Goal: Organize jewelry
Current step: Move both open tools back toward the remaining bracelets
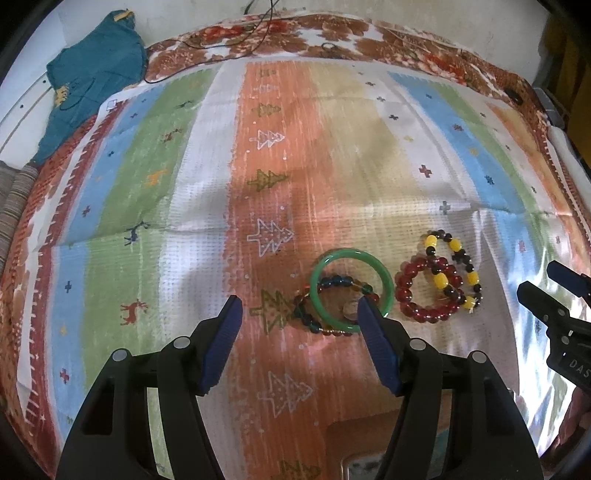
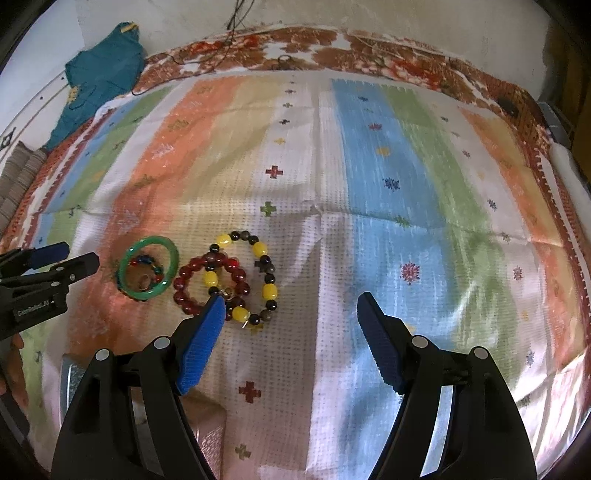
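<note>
A green bangle (image 1: 347, 291) lies on the striped cloth over a dark multicolour bead bracelet (image 1: 314, 317). Right of it lie a red bead bracelet (image 1: 424, 291) and a yellow-and-black bead bracelet (image 1: 450, 266), overlapping. My left gripper (image 1: 299, 314) is open and empty, its right finger over the bangle's near edge. My right gripper (image 2: 291, 306) is open and empty; its left finger covers the red bracelet's (image 2: 207, 277) near edge, with the yellow-and-black bracelet (image 2: 258, 273) between the fingers. The bangle (image 2: 149, 267) lies to the left there.
The striped cloth (image 1: 207, 177) lies on a brown patterned blanket (image 1: 332, 33). A teal garment (image 1: 92, 74) lies at the back left. A box edge (image 2: 70, 376) shows at the near left. The other gripper (image 1: 554, 306) shows at the right edge.
</note>
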A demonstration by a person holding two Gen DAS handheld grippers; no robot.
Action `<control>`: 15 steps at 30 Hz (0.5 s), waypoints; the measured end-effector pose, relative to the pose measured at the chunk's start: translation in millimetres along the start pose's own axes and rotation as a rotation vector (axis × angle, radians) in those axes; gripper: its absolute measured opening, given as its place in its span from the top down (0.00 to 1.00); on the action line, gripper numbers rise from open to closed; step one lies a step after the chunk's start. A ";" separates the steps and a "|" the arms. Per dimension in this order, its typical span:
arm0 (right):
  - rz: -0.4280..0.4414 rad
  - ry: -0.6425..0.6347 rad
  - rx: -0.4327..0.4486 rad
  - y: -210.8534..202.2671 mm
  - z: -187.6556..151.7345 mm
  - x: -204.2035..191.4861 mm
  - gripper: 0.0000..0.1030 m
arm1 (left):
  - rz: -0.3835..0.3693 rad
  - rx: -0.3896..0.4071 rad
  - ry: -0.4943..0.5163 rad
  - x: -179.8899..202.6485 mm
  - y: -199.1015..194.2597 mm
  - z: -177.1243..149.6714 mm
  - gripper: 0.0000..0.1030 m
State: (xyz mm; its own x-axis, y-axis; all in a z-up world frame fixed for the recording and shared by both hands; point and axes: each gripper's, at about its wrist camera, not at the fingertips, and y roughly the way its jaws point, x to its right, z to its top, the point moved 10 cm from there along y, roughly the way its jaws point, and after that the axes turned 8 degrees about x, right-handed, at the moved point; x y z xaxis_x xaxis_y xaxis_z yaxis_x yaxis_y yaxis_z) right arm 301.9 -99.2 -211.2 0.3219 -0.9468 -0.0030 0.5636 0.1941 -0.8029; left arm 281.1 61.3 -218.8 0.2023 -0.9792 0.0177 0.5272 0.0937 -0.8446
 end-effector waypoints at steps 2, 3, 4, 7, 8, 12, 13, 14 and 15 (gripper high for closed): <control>0.001 -0.005 -0.018 5.9 -1.9 -0.6 0.28 | 0.000 -0.005 0.003 0.6 5.0 -0.2 0.37; -0.007 -0.005 -0.020 7.9 -2.3 0.1 0.28 | 0.003 -0.005 0.006 0.5 6.9 0.3 0.37; -0.014 -0.002 -0.021 9.6 -2.4 1.7 0.28 | 0.011 -0.003 0.008 0.0 8.7 1.1 0.37; -0.010 0.008 -0.049 19.2 -5.2 1.9 0.28 | 0.006 -0.017 0.012 1.6 15.5 0.0 0.37; -0.013 0.008 -0.051 21.0 -5.7 2.2 0.28 | 0.006 -0.019 0.015 1.7 17.0 -0.4 0.37; -0.033 -0.016 -0.064 28.0 -7.0 2.7 0.28 | 0.008 -0.035 0.020 0.0 24.8 -3.3 0.37; -0.036 -0.015 -0.068 30.4 -7.3 3.4 0.28 | 0.008 -0.038 0.018 -1.0 26.4 -3.7 0.37; -0.037 -0.014 -0.071 32.1 -7.3 4.1 0.28 | 0.008 -0.040 0.017 -1.7 27.5 -3.9 0.37; -0.039 -0.012 -0.074 33.9 -7.5 4.9 0.28 | 0.006 -0.044 0.016 -2.8 29.5 -4.5 0.38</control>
State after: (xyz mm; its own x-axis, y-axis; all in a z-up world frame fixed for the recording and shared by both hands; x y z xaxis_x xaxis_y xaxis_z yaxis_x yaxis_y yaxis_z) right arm 316.8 -99.1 -242.9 0.3100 -0.9501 0.0360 0.5182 0.1371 -0.8442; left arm 292.4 66.0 -246.2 0.1916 -0.9815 0.0045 0.4893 0.0915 -0.8673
